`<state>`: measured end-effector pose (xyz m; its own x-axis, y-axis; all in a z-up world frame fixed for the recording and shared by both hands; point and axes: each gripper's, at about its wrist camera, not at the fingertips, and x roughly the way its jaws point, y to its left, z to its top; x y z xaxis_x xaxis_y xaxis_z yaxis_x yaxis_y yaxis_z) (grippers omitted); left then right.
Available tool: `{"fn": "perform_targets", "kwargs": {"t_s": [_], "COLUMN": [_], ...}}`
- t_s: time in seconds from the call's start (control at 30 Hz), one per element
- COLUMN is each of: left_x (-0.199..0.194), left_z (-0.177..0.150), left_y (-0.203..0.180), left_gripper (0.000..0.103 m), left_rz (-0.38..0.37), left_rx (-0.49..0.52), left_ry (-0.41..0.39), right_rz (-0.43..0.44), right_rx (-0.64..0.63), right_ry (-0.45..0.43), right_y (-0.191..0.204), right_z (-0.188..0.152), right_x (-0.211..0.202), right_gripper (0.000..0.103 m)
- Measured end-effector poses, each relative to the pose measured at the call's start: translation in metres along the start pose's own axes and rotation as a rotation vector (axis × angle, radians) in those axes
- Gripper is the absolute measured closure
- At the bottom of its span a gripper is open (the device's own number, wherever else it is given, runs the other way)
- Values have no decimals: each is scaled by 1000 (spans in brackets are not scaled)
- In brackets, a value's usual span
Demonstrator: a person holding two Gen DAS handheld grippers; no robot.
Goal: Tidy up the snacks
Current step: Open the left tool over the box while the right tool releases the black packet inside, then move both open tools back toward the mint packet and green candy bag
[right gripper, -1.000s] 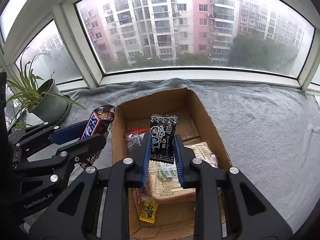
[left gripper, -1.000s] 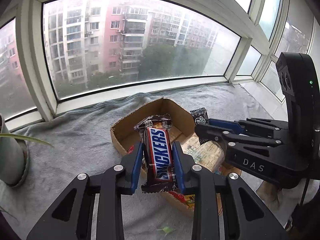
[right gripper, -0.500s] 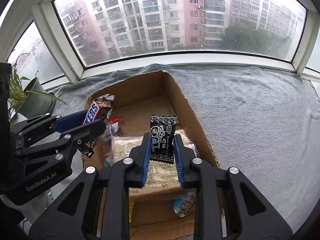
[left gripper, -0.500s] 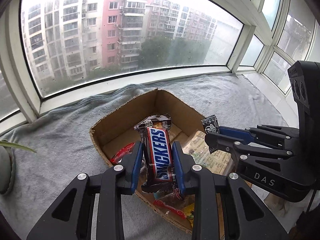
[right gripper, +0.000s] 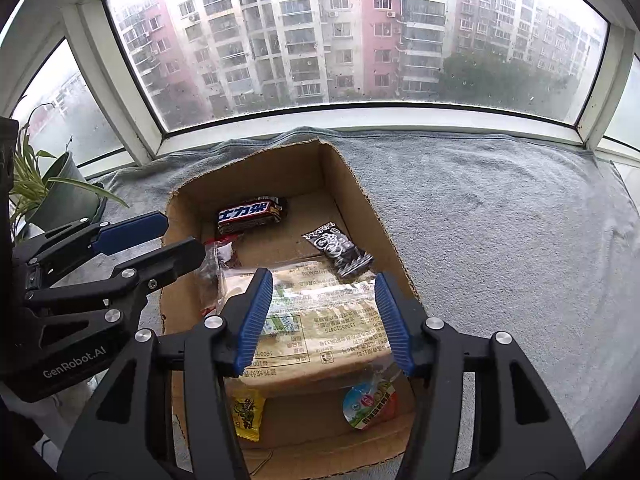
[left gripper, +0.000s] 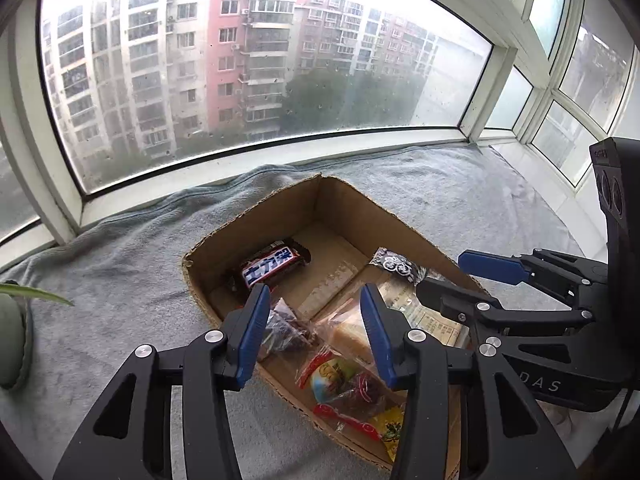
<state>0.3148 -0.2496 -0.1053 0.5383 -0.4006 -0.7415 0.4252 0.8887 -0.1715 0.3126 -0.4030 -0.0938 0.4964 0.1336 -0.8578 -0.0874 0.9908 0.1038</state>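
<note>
An open cardboard box point(left gripper: 256, 216) point(right gripper: 352, 184) sits on a grey blanket. A Snickers bar point(left gripper: 272, 266) point(right gripper: 250, 215) lies at its far left inside. A small black sachet point(left gripper: 396, 266) point(right gripper: 338, 249) lies at its right on a large pale packet point(right gripper: 320, 312). My left gripper point(left gripper: 314, 326) is open and empty above the box's near left part; it also shows in the right wrist view point(right gripper: 160, 236). My right gripper point(right gripper: 324, 316) is open and empty above the pale packet; it also shows in the left wrist view point(left gripper: 460, 276).
More wrapped snacks lie in the box: a red and clear bag point(left gripper: 344, 384), a yellow sachet point(right gripper: 248, 412) and a round-lidded cup point(right gripper: 368, 404). A potted plant point(right gripper: 60, 196) stands at the left by the window. The grey blanket point(right gripper: 500, 240) spreads to the right.
Both grippers have opened. The Snickers bar dropped from the left gripper and the black sachet from the right gripper; both now lie in the box.
</note>
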Motion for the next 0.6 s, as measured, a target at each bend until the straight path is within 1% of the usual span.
{"fn": "perform_targets", "kwargs": {"t_s": [0.3,0.6], "left_x": [-18,-61], "left_z": [-2,-12], "left_y": [-3,-2], "left_gripper": [57,57], "left_rz": [4,16], "left_rx": [10,35], "left_ry": [-16,-66], "right_rz": [16,69], "right_rx": [3,-12], "right_ry": [-17,-59], "right_y": [6,30], "right_z": [-6,-24], "right_x": [-22,-64], "right_gripper": [47,47]}}
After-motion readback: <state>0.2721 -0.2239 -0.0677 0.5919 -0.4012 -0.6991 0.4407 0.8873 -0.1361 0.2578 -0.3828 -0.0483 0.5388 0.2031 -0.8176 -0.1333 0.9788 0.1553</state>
